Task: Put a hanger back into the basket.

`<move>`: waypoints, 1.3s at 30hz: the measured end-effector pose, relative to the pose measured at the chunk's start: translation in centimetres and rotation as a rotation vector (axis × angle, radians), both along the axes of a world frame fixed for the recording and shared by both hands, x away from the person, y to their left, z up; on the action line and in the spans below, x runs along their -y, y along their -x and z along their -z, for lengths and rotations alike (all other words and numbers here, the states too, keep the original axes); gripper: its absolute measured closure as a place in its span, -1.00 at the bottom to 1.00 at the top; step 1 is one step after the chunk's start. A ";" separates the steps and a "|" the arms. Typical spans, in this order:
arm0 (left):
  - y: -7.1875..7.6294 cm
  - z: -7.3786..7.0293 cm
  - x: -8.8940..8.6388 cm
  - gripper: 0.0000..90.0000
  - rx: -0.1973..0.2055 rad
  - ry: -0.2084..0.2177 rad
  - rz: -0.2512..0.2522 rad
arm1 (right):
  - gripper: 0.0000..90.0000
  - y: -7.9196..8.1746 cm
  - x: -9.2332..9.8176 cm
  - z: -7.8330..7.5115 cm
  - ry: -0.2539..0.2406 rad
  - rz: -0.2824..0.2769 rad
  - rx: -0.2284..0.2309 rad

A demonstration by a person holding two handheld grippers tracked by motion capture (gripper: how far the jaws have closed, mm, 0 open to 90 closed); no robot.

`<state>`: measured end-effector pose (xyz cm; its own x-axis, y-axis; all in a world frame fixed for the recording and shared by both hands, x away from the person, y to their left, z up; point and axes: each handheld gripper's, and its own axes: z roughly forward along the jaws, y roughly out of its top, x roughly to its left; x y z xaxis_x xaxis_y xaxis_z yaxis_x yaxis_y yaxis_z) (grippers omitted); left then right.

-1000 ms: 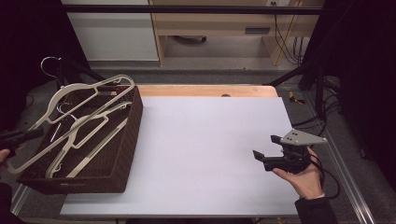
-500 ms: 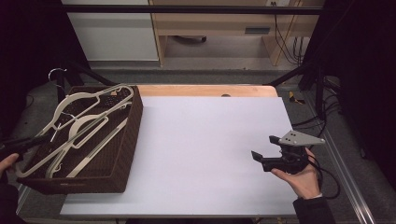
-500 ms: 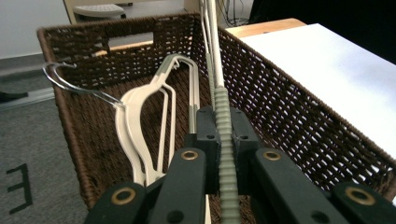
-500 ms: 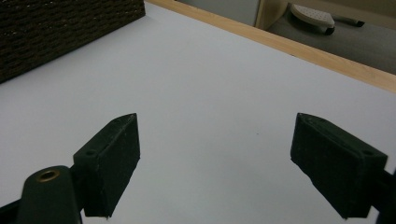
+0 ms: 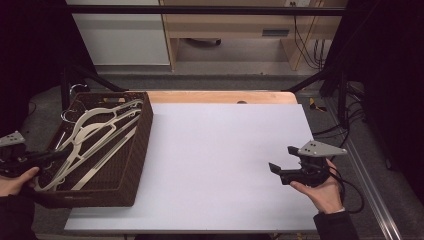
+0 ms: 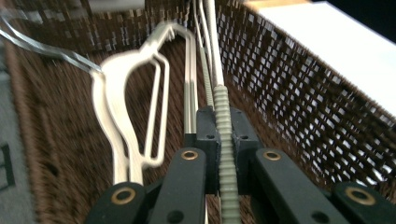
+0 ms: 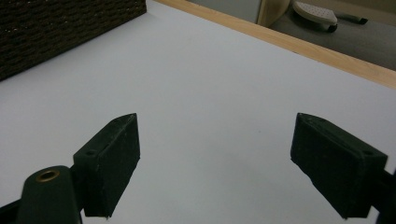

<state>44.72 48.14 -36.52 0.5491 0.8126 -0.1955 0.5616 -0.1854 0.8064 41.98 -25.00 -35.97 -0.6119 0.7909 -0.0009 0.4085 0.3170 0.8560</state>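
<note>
A brown wicker basket (image 5: 143, 131) stands at the table's left and holds several pale clothes hangers (image 5: 95, 131). My left gripper (image 5: 61, 154) reaches in over the basket's near left rim, shut on the ribbed grey-green bar of one hanger (image 6: 224, 116); the bar runs straight out between the pads. A second white hanger (image 6: 122, 88) with a wire hook lies beside it, blurred. My right gripper (image 5: 282, 160) is held at the table's right, open, with nothing between its wide-apart jaws (image 7: 217, 126) over the white table top (image 7: 210, 70).
The basket's woven wall (image 6: 299, 88) runs close along the held bar, and its corner (image 7: 60, 28) shows far off in the right gripper view. A wooden strip (image 5: 225, 96) edges the table's far side. Black frame posts and cables stand at the right.
My left hand has sunk and the hangers, earlier sticking up above the basket's rim, now lie down inside it. The right gripper has kept still.
</note>
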 end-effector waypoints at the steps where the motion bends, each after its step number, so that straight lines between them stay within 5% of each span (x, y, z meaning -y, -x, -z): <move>1: -0.1 0.2 0.1 0.89 -0.023 -0.014 0.000 | -0.64 0.0 0.0 0.0 0.000 0.003 0.000; 6: -0.5 0.3 0.1 0.89 -0.100 -0.014 -0.014 | -0.64 0.1 0.0 -0.1 -0.007 0.001 0.000; 8: -0.8 0.5 0.3 0.89 -0.144 -0.057 -0.040 | -0.64 0.1 0.0 -0.1 -0.011 0.003 0.000; 16: -1.3 -0.1 1.1 0.86 -0.279 -0.095 -0.108 | -0.66 0.2 -0.1 -0.2 -0.042 -0.004 0.028; 19: -1.5 0.0 1.6 0.84 -0.290 -0.172 -0.132 | -0.67 0.1 -0.2 -0.1 -0.048 -0.012 0.035; 22: -1.8 0.9 2.0 0.79 -0.328 -0.302 -0.181 | -0.68 0.0 -0.4 -0.1 -0.054 -0.011 0.035; 24: -1.9 1.3 1.9 0.75 -0.349 -0.295 -0.177 | -0.68 0.0 -0.4 -0.1 -0.059 -0.014 0.039; 27: -1.7 1.1 1.9 0.98 -0.379 -0.175 -0.119 | -0.68 -0.2 -0.6 0.0 -0.055 -0.008 0.039; 30: -2.0 1.5 2.4 1.00 -0.419 -0.195 -0.135 | -0.68 -0.2 -0.8 0.1 -0.060 -0.012 0.039; 33: -2.2 2.4 2.4 1.00 -0.499 -0.267 -0.136 | -0.68 -0.2 -0.9 0.2 -0.060 -0.017 0.039; 35: -2.0 2.3 2.6 0.99 -0.461 -0.301 -0.156 | -0.68 -0.2 -0.9 0.2 -0.056 -0.018 0.035; 39: -1.4 0.6 2.2 0.21 -0.287 -0.241 -0.212 | -0.68 -0.1 -0.7 0.1 -0.059 -0.013 0.037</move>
